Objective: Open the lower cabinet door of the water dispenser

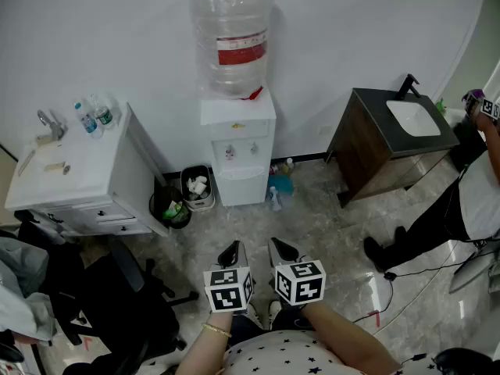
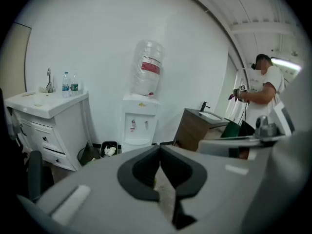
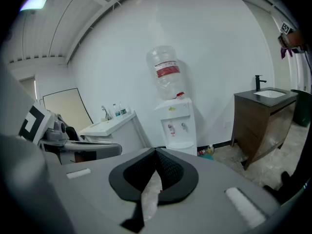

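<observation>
The left hand-held gripper (image 1: 230, 251) and the right hand-held gripper (image 1: 284, 249) sit side by side, low in front of the person's body. Their marker cubes (image 1: 229, 289) face up and the tips tilt forward and down toward the floor (image 1: 312, 225). In each gripper view the jaws meet at the tips with nothing between them, so both are closed narrow and empty. A forearm leads back from each one to the bottom edge of the head view.

The dispenser (image 1: 237, 151) stands straight ahead against the white wall, well apart from both tips, with bare floor between. Its lower door (image 1: 241, 188) lies flush with the body, closed. A big clear bottle (image 1: 233, 41) with a red label sits on top, and 2 taps (image 1: 241, 151) show on the front.

Just left of the dispenser are 2 bins (image 1: 181, 198), 1 round and dark, 1 small with white scraps inside. Blue items (image 1: 280, 186) lie at its right foot.

Further left is a white cabinet whose tabletop (image 1: 70, 170) carries a faucet (image 1: 49, 123) and 2 small bottles (image 1: 94, 116). To the right a dark cabinet (image 1: 375, 151) holds a white basin (image 1: 414, 118). Another person (image 1: 469, 198) stands beside it, and a cable (image 1: 406, 276) trails across the floor. A black chair (image 1: 117, 295) sits at lower left.
</observation>
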{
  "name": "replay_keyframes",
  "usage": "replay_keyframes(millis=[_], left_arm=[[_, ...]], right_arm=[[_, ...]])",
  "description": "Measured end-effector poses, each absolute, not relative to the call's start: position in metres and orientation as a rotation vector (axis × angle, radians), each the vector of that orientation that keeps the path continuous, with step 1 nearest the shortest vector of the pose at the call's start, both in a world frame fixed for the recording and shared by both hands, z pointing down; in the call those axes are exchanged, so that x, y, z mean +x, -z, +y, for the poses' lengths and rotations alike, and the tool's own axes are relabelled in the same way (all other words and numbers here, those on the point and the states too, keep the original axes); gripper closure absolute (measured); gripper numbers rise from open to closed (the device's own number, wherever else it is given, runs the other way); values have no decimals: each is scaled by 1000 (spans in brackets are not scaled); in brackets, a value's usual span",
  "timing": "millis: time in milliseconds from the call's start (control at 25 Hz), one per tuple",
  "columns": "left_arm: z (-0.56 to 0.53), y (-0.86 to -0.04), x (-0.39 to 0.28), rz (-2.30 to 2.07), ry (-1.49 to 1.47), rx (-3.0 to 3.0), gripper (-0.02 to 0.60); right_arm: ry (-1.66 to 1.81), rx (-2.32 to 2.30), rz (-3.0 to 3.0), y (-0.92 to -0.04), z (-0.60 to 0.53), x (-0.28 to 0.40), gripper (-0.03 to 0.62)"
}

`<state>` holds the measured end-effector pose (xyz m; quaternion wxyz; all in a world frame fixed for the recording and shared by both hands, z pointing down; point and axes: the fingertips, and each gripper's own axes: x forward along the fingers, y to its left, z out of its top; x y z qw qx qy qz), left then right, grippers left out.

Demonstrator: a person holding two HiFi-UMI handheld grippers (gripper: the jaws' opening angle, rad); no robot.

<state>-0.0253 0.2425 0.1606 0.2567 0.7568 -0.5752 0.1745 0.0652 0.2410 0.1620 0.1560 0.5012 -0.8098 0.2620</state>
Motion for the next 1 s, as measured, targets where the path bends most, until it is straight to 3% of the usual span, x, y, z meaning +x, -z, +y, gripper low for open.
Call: replay_keyframes(millis=[600, 1000], left_arm=[[211, -213, -40, -1485, -513, 2015, 574], [113, -260, -20, -1500, -535, 1933, 575]], right_arm=[[-812, 1477, -2198, -207, 211, 65, 595], [-901, 1394, -2171, -256, 101, 84, 595]])
